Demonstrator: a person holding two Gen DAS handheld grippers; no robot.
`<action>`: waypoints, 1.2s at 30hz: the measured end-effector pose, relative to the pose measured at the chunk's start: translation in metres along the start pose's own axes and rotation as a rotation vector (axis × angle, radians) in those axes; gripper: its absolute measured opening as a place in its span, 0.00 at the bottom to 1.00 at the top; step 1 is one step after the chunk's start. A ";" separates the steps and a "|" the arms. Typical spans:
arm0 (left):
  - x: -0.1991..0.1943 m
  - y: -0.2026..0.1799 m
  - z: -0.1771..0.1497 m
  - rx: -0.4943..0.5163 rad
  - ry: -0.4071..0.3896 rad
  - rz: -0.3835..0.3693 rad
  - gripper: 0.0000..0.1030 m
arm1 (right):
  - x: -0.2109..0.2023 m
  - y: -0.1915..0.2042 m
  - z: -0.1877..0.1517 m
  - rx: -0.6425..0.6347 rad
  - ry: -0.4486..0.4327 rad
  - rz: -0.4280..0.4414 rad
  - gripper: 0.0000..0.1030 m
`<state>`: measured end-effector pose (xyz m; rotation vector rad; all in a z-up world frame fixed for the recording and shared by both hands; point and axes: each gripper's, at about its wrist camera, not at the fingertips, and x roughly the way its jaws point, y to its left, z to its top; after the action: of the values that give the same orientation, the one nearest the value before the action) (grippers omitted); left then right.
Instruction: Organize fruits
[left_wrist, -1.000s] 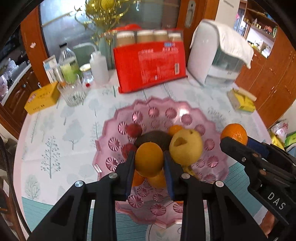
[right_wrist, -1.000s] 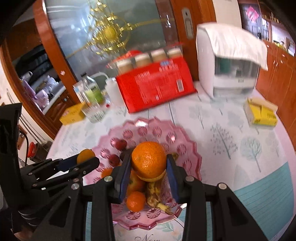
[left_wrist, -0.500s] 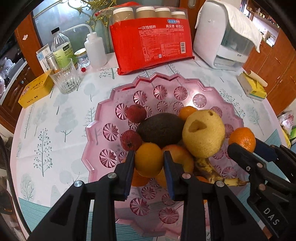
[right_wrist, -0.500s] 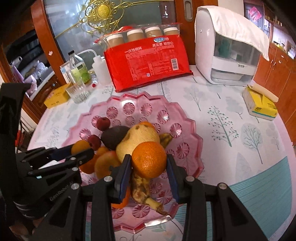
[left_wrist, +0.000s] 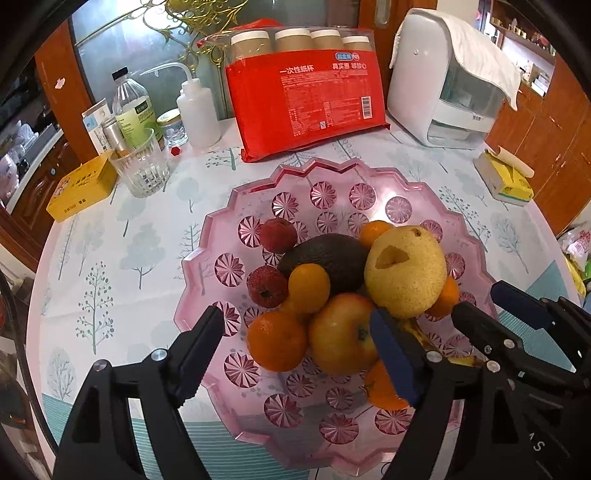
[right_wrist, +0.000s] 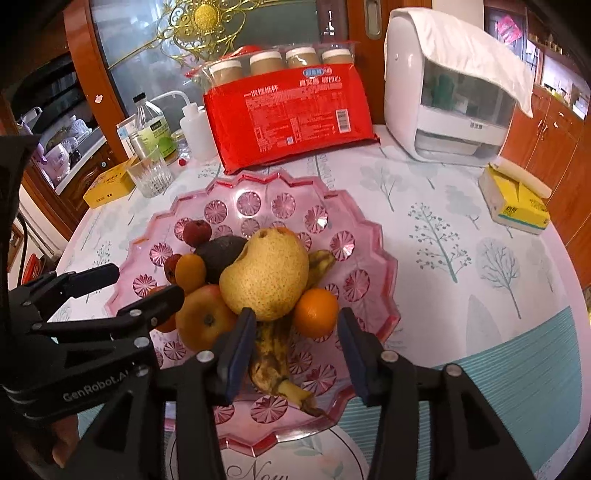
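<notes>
1. Left wrist view: the left gripper (left_wrist: 295, 328) was released over the near side of the pink dish (left_wrist: 373, 173), its jaws opening and pressing on nothing.
2. Between and just beyond those jaws lay an orange (left_wrist: 276, 344) and an apple (left_wrist: 341, 334), both resting in the dish.
3. A small orange fruit (left_wrist: 308, 288) sat on the heap just above them, against a dark avocado (left_wrist: 325, 258).
4. A yellow pear (left_wrist: 405, 271) topped the heap, with two red lychees (left_wrist: 277, 235) to the left.
5. The right gripper (left_wrist: 491, 308) appeared at the right edge of this view.
6. Right wrist view: the right gripper (right_wrist: 295, 334) was also released, its jaws opening.
7. An orange (right_wrist: 316, 313) lay in the dish just beyond the fingertips, free of both pads, touching the pear (right_wrist: 265, 274).
8. A spotted banana (right_wrist: 275, 358) lay between the jaws on the dish (right_wrist: 369, 236).
9. The left gripper (right_wrist: 146, 284) stood at the left, beside the apple (right_wrist: 204, 318).
10. A red packet (right_wrist: 291, 118) stood behind the dish on the table (right_wrist: 461, 240).
</notes>
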<state>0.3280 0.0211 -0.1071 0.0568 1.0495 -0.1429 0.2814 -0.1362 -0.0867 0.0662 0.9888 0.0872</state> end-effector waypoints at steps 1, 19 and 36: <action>-0.001 0.001 0.000 -0.005 0.000 -0.003 0.78 | -0.001 0.000 0.001 -0.001 -0.002 0.000 0.48; -0.009 0.008 -0.004 -0.038 0.003 -0.029 0.80 | -0.012 0.006 -0.005 0.012 -0.014 -0.014 0.48; -0.109 -0.020 -0.063 -0.066 -0.089 0.001 0.95 | -0.093 -0.007 -0.050 0.002 -0.062 0.024 0.48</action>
<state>0.2171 0.0182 -0.0436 -0.0086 0.9641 -0.1094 0.1890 -0.1525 -0.0376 0.0824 0.9265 0.1050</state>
